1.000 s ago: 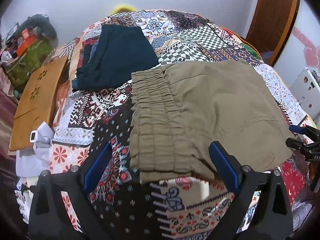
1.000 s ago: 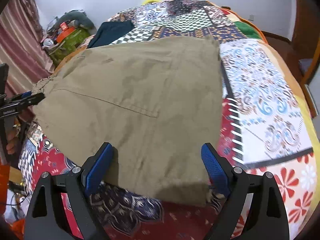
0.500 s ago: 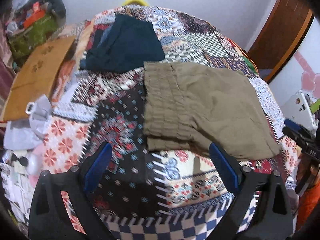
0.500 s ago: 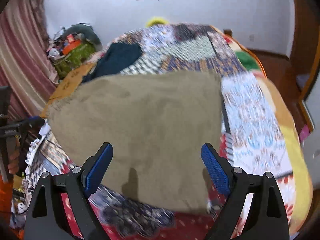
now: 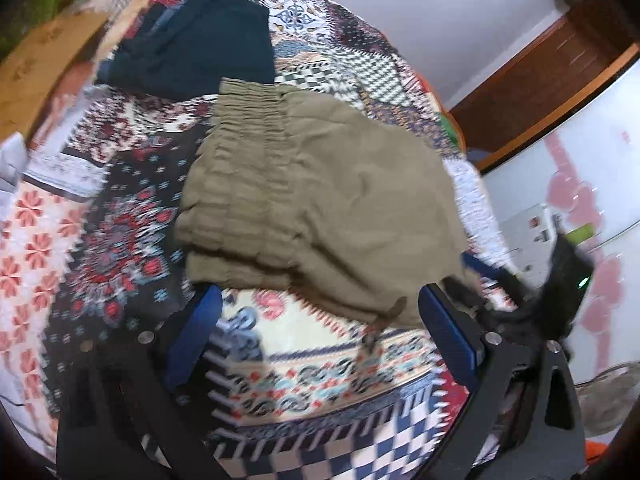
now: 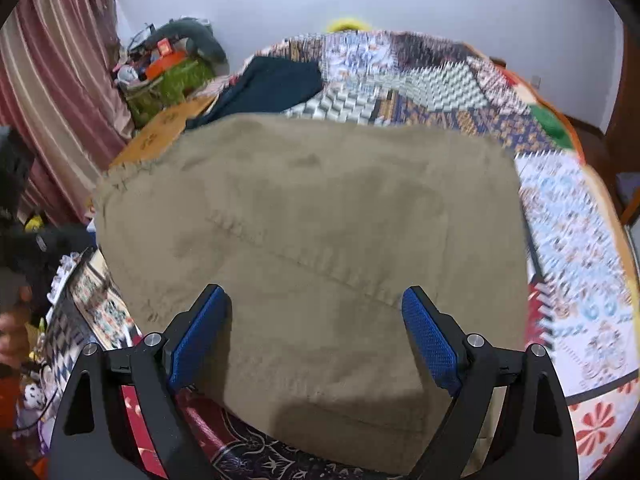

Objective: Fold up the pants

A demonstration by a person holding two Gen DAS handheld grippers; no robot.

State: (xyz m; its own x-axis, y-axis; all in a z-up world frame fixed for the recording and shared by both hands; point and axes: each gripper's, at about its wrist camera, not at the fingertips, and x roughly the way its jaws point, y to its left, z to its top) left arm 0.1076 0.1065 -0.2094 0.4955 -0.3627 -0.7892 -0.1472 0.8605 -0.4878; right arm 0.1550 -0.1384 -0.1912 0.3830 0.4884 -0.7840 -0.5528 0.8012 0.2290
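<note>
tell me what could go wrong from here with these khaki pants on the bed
1. Both grippers, left gripper and right gripper, are open and hold nothing, so a shallow pinch may catch only the top layer of the khaki pants.
2. The dark garment lies right by the elastic waistband; it might get caught up in the fold.
3. The near edge is bunched, so creases may set.

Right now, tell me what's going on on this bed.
A person is folding pants with a handheld gripper in each hand. The olive pants lie folded into a compact rectangle on the patchwork bedspread, elastic waistband toward the left gripper. Both the left gripper and the right gripper hover open over the near edge, holding nothing. A dark navy garment lies folded farther back on the bed.
</note>
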